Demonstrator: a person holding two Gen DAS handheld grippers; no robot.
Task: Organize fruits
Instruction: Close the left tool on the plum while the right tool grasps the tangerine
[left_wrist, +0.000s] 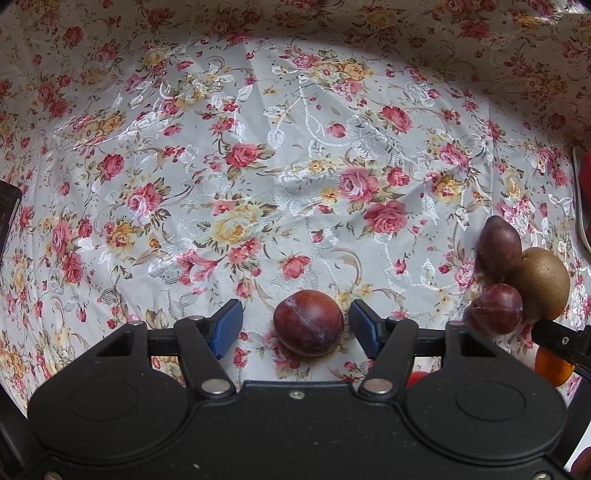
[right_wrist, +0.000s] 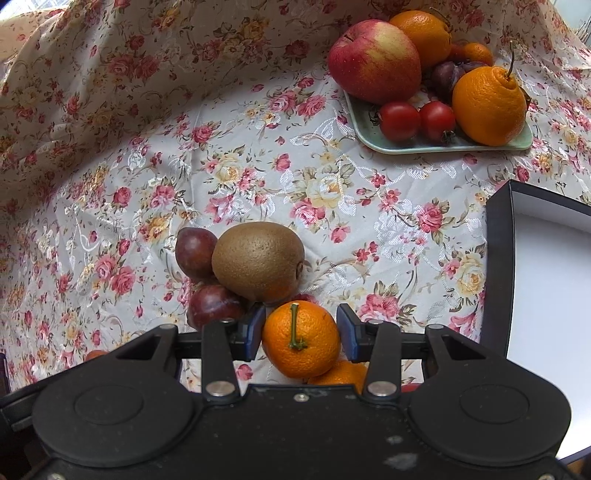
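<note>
Flowered cloth (left_wrist: 258, 155) covers the counter; the left gripper (left_wrist: 295, 328) stands released around a plum (left_wrist: 308, 322), its pads apart from it; the right gripper (right_wrist: 301, 334) clenches a mandarin (right_wrist: 301, 338) beside a kiwi (right_wrist: 258, 260).

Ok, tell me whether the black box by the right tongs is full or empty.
Empty as far as it shows: the black box is open, and only its bare white inside is visible. Its far side runs out of the picture, so cannot tell there.
</note>
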